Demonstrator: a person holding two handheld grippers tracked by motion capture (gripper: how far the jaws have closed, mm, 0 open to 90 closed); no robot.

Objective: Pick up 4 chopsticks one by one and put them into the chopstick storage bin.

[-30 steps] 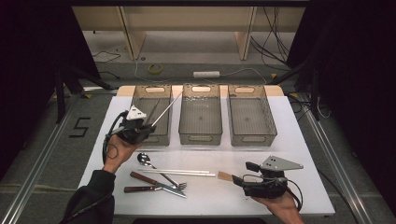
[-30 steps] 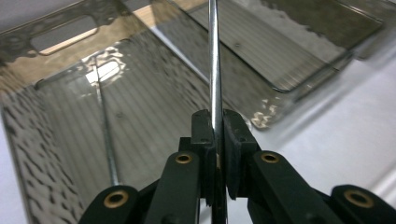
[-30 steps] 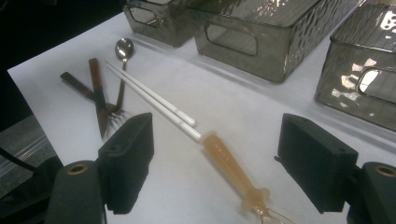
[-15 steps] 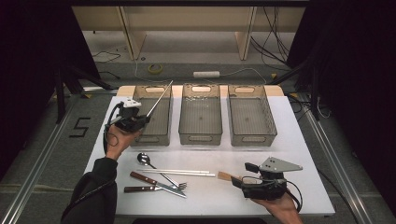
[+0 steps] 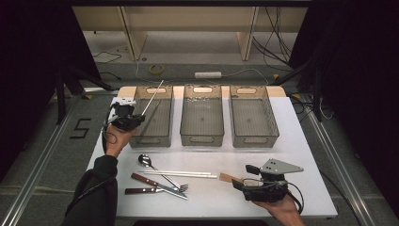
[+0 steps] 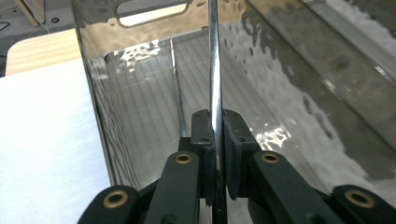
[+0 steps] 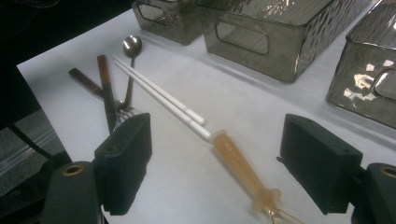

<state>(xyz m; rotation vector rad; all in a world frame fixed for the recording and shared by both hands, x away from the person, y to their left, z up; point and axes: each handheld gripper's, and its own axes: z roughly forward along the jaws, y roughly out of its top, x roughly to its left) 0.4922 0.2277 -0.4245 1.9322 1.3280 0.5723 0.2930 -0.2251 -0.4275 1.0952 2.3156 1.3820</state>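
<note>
My left gripper (image 6: 215, 154) jaws clamped on metal rod (image 6: 215, 70) | rod runs up between them, over left bin (image 5: 151, 123) | my right gripper (image 7: 224, 168) jaws apart

The worktop (image 5: 301, 141) was white, with a wooden edge showing along its far side in the upper middle of the high view. Three clear, ribbed bins stood on it in a row across the middle of the frame: the left bin (image 5: 151, 136), the middle bin (image 5: 202, 137) and the right bin (image 5: 255, 137). Below them, toward the lower left, lay a spoon (image 5: 145, 161), a pair of white chopsticks (image 5: 183, 174), and two brown-handled pieces (image 5: 146, 181), one a fork, crossing each other. Right of the chopsticks lay a tan-handled utensil (image 5: 229, 178).
</note>
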